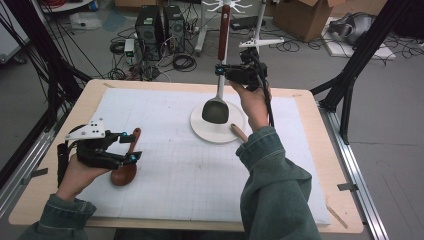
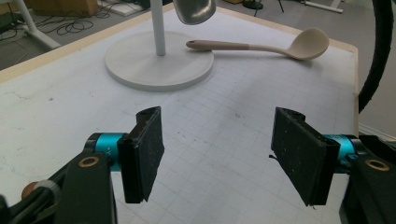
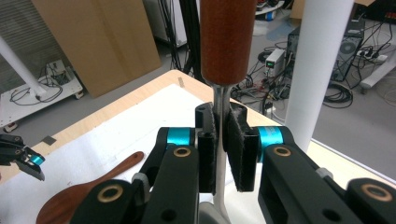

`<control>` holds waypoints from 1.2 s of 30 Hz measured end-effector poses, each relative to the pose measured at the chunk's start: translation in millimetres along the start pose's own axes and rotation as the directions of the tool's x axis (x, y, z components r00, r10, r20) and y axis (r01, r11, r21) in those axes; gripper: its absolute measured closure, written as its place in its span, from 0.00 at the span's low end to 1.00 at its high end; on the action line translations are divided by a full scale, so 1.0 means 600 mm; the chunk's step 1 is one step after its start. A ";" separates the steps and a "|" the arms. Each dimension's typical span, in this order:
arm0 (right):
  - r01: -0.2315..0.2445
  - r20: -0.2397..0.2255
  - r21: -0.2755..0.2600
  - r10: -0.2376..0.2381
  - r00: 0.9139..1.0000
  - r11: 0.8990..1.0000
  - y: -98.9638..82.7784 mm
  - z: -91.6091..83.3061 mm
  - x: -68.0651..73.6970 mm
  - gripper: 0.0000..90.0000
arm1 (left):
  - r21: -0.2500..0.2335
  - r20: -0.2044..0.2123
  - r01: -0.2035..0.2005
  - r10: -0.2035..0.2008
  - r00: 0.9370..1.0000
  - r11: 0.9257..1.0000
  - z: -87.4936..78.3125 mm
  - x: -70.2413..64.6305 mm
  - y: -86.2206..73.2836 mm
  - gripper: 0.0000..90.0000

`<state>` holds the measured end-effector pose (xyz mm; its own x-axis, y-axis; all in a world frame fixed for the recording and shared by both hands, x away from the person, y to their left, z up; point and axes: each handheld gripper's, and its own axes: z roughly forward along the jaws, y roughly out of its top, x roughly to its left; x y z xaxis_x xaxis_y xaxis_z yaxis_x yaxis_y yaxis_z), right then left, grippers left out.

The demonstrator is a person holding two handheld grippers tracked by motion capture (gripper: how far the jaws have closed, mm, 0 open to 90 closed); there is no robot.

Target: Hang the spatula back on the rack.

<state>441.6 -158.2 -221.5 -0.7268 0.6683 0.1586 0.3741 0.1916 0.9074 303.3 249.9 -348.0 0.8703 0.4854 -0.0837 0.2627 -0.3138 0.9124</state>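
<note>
From above, we see the right tool [image 1: 223, 71] pinching the upright red-handled metal spatula [image 1: 218, 95] over the round white stand base [image 1: 216, 131]. In the left tool view, the left tool [image 2: 217, 151] stands spread above the table [image 2: 60, 107]. In the right tool view, both pads clamp the spatula's metal shaft.

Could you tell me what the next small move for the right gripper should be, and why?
Probably lift the spatula a little higher toward the hooks of the white rack. The right gripper is shut on its metal shank just below the red-brown handle, holding it upright; its blade hangs above the round base, and the handle top is near the hooks. The left gripper is open beside the wooden spoon.
</note>
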 end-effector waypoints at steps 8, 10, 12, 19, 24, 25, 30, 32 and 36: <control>-0.009 -0.015 -0.029 0.008 1.000 1.000 -0.005 -0.008 -0.003 0.87 | 0.000 -0.005 -0.001 0.001 1.000 1.000 -0.002 0.001 -0.001 0.38; -0.006 -0.017 -0.033 0.005 1.000 0.999 -0.006 -0.010 -0.003 0.87 | 0.003 -0.005 0.000 0.000 1.000 1.000 -0.001 0.001 -0.001 0.38; -0.002 -0.021 -0.036 0.001 1.000 0.999 -0.008 -0.012 -0.004 0.86 | 0.004 -0.008 -0.002 0.002 1.000 1.000 -0.001 0.001 -0.001 0.38; -0.007 -0.032 -0.049 0.005 0.999 0.999 -0.015 -0.022 -0.010 0.83 | 0.007 -0.014 0.004 -0.004 1.000 1.000 0.000 0.004 -0.003 0.37; 0.000 -0.048 -0.053 -0.003 0.999 0.999 -0.018 -0.027 -0.012 0.83 | 0.003 -0.021 0.009 -0.008 1.000 1.000 -0.003 0.006 -0.004 0.36; 0.004 -0.051 -0.053 -0.007 0.999 0.999 -0.018 -0.029 -0.013 0.83 | 0.006 -0.023 0.007 -0.007 1.000 1.000 -0.003 0.007 -0.004 0.36; 0.002 -0.085 -0.068 -0.008 0.996 0.998 -0.019 -0.039 -0.016 0.84 | 0.008 -0.025 0.013 -0.013 1.000 1.000 -0.003 0.010 -0.006 0.35; 0.004 -0.099 -0.067 -0.011 0.995 0.998 -0.018 -0.044 -0.016 0.87 | 0.009 -0.027 0.014 -0.014 1.000 1.000 -0.004 0.012 -0.007 0.35; 0.020 -0.114 -0.057 -0.026 0.993 0.998 -0.016 -0.053 -0.018 0.94 | 0.010 -0.029 0.018 -0.018 0.999 1.000 -0.005 0.016 -0.008 0.35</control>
<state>427.4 -190.0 -219.4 -0.7971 0.5769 0.1781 0.3261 0.1632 0.9311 309.0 258.5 -352.2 0.8532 0.5140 -0.0882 0.2823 -0.3130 0.9068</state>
